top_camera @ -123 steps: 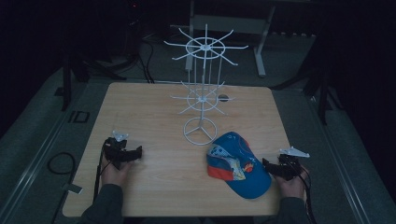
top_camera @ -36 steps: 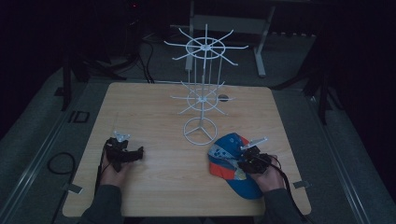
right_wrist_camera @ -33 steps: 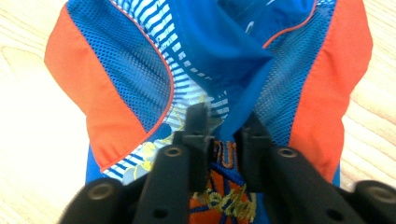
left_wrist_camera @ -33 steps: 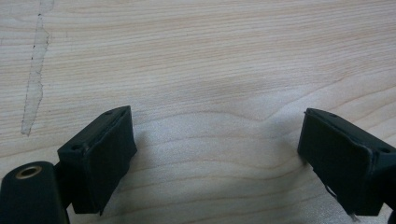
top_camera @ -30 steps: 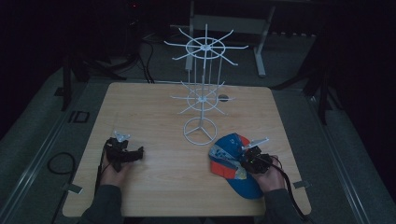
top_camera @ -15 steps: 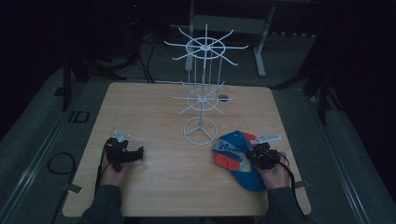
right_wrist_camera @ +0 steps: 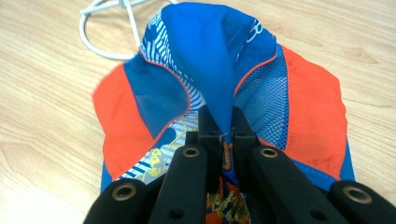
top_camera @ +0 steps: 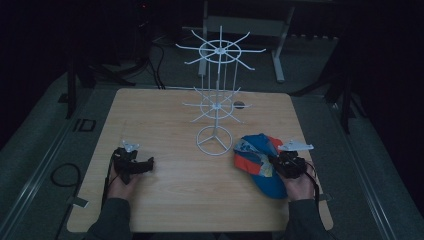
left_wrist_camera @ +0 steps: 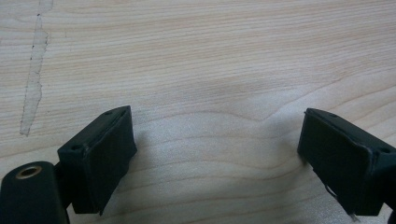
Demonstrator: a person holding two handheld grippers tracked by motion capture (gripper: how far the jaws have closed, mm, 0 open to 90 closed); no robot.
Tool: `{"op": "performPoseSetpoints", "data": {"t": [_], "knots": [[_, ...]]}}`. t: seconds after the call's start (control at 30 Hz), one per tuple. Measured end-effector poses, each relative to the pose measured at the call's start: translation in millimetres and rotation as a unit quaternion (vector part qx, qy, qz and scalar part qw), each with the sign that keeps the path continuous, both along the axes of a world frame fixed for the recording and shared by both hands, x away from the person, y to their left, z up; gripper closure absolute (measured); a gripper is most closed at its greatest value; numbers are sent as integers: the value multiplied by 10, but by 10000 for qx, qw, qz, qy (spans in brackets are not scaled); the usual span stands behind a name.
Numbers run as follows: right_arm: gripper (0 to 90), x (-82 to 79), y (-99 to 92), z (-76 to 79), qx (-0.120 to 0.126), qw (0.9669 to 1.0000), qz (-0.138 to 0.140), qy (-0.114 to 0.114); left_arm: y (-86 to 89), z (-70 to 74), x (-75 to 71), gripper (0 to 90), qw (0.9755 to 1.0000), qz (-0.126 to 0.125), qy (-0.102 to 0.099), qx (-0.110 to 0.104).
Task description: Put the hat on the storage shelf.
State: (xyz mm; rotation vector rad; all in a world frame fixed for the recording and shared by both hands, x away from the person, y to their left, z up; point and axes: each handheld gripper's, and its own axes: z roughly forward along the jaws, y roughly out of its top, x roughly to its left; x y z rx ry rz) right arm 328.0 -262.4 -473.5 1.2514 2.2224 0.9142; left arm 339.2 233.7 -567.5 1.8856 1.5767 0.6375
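Observation:
A blue and orange cap (top_camera: 260, 162) lies on the wooden table (top_camera: 165, 115) at the front right, just right of the white wire rack's round base (top_camera: 214, 140). My right gripper (top_camera: 280, 164) is shut on a pinched fold of the cap's blue crown (right_wrist_camera: 219, 70); in the right gripper view the cloth rises from between the closed black jaws. My left gripper (top_camera: 145, 165) rests at the front left with its jaws wide apart over bare wood (left_wrist_camera: 215, 93), nothing between them.
The tall white wire rack (top_camera: 218, 80) with two tiers of spoke hooks stands at the table's middle back. Its base ring (right_wrist_camera: 109, 28) lies just beyond the cap. A pale scuff (left_wrist_camera: 35, 70) marks the wood near the left gripper.
My right gripper moved in from the table's right edge onto the cap, closed on its crown and has pulled it up into a fold. The left gripper stayed still.

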Motion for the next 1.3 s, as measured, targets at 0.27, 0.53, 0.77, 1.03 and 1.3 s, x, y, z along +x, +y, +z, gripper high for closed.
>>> {"op": "performPoseSetpoints", "data": {"t": [0.27, 0.53, 0.77, 1.03, 1.3], "knots": [[878, 33, -99, 65, 295, 9993, -123, -173, 4, 2, 0, 115, 10000, -20, 10, 16], [878, 66, -183, 138, 525, 9980, -170, -321, 3, 2, 1, 115, 10000, -23, 9, 17], [878, 108, -247, 191, 760, 9960, -222, -402, 3, 2, 1, 115, 10000, -22, 9, 18], [878, 134, -299, 242, 948, 9940, -271, -473, 3, 2, 1, 115, 10000, -23, 8, 16], [878, 159, -364, 310, 1147, 9913, -329, -547, 0, 1, 1, 115, 10000, -15, -1, 8]]}}
